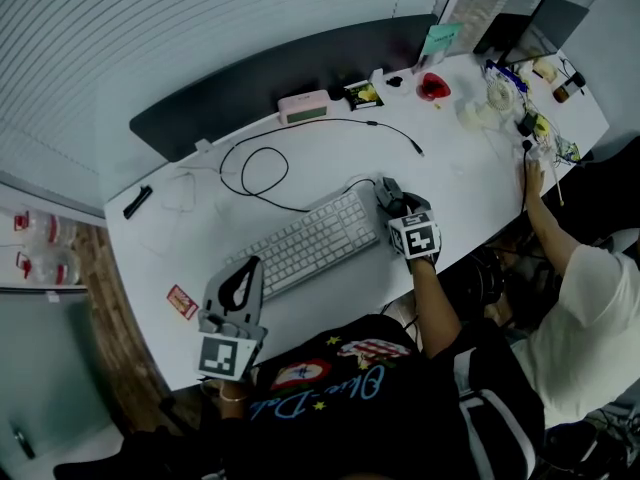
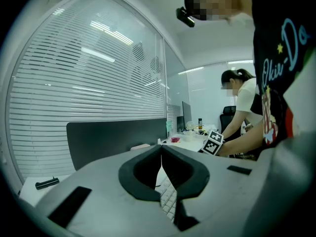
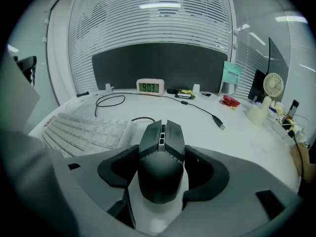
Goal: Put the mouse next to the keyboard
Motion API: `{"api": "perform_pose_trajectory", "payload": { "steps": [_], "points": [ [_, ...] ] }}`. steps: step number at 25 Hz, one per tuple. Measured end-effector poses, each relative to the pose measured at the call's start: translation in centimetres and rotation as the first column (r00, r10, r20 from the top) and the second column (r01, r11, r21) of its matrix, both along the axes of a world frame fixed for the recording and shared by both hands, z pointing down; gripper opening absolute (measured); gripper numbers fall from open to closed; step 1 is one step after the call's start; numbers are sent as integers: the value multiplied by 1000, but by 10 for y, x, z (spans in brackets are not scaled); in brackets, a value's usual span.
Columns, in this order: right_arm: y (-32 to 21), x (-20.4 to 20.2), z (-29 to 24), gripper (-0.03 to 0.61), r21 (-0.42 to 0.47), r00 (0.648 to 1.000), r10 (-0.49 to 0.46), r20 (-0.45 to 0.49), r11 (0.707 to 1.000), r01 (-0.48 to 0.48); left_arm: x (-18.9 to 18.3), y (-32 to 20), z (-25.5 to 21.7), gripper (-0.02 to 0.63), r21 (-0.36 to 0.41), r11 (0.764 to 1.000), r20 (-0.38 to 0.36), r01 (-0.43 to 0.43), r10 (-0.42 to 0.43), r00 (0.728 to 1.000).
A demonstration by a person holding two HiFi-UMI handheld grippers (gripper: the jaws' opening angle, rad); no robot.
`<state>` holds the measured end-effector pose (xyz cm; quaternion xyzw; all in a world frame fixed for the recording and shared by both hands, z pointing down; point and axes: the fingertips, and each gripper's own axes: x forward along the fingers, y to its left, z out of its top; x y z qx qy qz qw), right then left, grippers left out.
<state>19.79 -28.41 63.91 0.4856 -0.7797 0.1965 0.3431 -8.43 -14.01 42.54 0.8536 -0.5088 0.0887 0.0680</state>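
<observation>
**Q:** Where is the mouse seen?

**A:** It is seen just beside the right end of the white keyboard. It is clasped at its sides by the jaws of the right gripper.

**Q:** And the left gripper?

**A:** It is held just in front of the keyboard's left end. Its jaws are brought together to a thin slit.

Office – white desk w/ kbd, monitor, divider panel, window blinds, 2nd person
</observation>
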Motion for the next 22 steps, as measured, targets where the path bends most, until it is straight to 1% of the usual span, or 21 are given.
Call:
{"api": "perform_pose_trajectory", "payload": {
  "steps": [8,19,22],
  "points": [
    [2,-1,16,278,-48,1000,-11,-10,999,11,-2,1,0,3,3,1000,2,13,-13,1000],
    [-2,-6,15,278,-44,1000,-24,15,999,24,-4,1,1,3,-3,999,3,33,-33,999],
    [-2,-6,14,278,-37,999,-39,5,999,39,-2,2,1,3,2,1000,5,29,-29,1000]
  ]
}}
